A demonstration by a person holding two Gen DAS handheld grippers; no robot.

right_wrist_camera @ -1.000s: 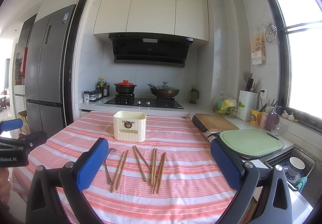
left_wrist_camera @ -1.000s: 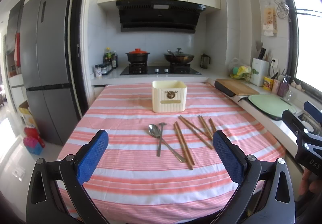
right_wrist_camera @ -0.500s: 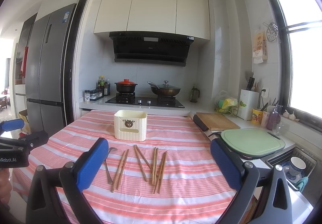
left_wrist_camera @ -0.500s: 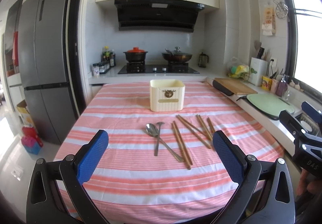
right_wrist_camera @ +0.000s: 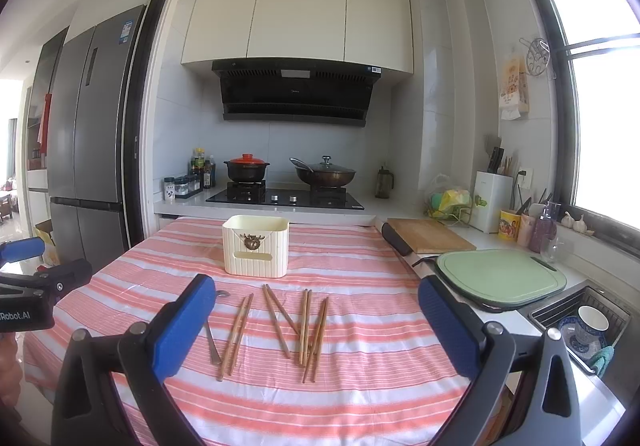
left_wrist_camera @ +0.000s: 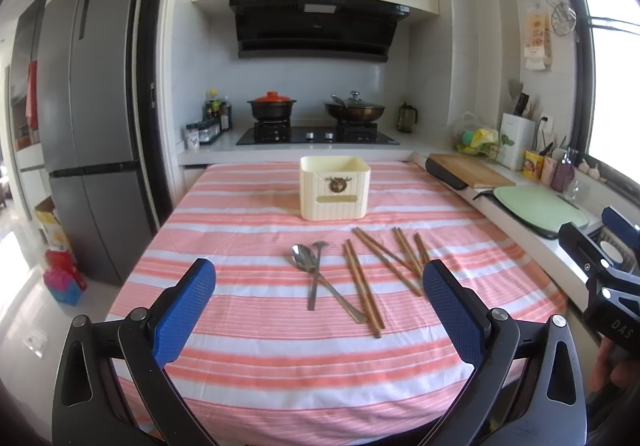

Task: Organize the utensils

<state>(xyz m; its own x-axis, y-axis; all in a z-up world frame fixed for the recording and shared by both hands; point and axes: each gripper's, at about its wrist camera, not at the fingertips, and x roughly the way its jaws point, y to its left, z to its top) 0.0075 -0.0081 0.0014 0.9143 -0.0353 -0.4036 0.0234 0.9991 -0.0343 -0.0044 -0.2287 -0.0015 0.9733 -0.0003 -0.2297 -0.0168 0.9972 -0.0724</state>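
Lying on the pink-and-white striped cloth of the bench point(left_wrist_camera: 248, 358), the utensils are spread in a loose row just in front of a cream plastic holder point(left_wrist_camera: 335, 187), a squarish ribbed tub with rounded corners and a small bronze emblem on its face. Two metal spoons point(left_wrist_camera: 316, 278) cross each other, bowls toward the holder and handles running back toward the cameras. To their right, slim brown wooden chopsticks point(left_wrist_camera: 362, 282) lie in several pairs, long axes running mostly from holder to near edge, some slanting so that they fan and overlap.

The left tongs point(left_wrist_camera: 320, 310) are spread wide with nothing between the blue textured pads, above the near part of the cloth. The right tongs point(right_wrist_camera: 318, 330) are likewise wide apart and empty, with the chopsticks seen between the fingers.

Behind the bench stands a white counter with a black gas hob point(right_wrist_camera: 286, 199), a dark red-lidded pot and a lidded wok under a black hood. A grey fridge point(left_wrist_camera: 92, 113) stands left; a wooden board point(right_wrist_camera: 430, 236) and pale green board point(right_wrist_camera: 500, 276) lie right, beside a window.
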